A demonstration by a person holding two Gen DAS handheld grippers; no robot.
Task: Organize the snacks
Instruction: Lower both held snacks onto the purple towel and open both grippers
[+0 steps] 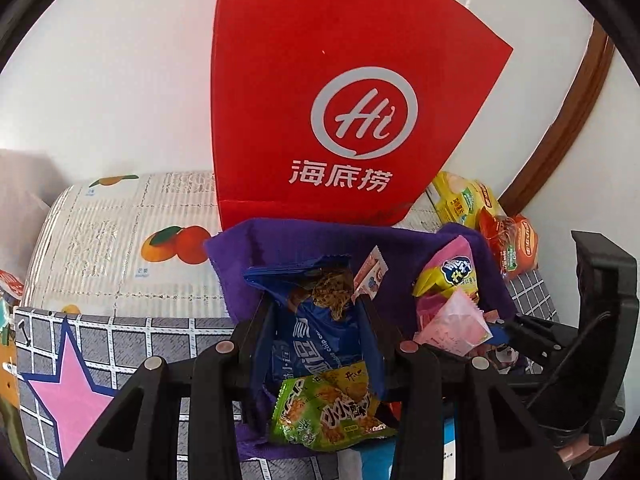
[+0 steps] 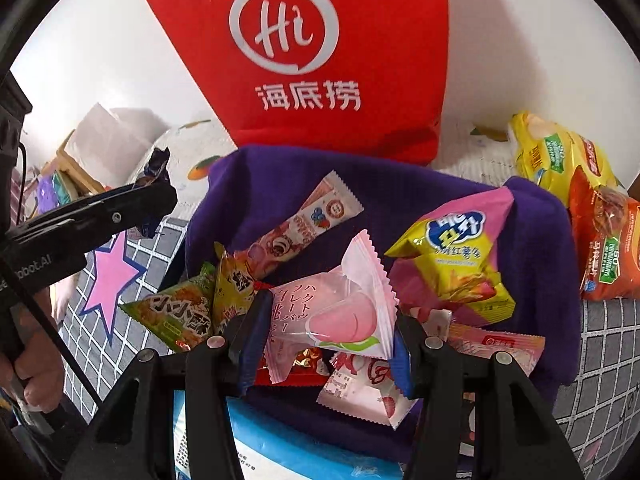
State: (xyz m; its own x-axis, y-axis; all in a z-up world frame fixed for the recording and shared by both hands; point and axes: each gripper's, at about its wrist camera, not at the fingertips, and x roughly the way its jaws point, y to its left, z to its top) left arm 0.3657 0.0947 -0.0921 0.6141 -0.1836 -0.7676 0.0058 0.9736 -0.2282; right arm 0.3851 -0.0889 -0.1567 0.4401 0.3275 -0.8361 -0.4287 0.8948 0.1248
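Observation:
My left gripper (image 1: 316,312) is shut on a blue cookie packet (image 1: 308,328) and holds it above the left rim of a purple fabric basket (image 1: 240,256). A green snack packet (image 1: 332,412) lies below it. My right gripper (image 2: 328,320) is shut on a pale pink peach-candy packet (image 2: 340,308) over the same basket (image 2: 540,240). Inside lie a green packet (image 2: 176,312), a long strawberry stick packet (image 2: 312,216), a yellow-and-pink chip packet (image 2: 456,256) and other pink packets. The left gripper (image 2: 156,200) also shows at the left of the right wrist view, with the blue packet.
A red Haidilao paper bag (image 1: 320,80) stands behind the basket against a white wall. Yellow (image 2: 560,156) and orange (image 2: 608,248) snack bags lie at the right. A pink star (image 1: 68,392) marks the grey checked cloth at the left. A brown door frame (image 1: 576,128) is at the right.

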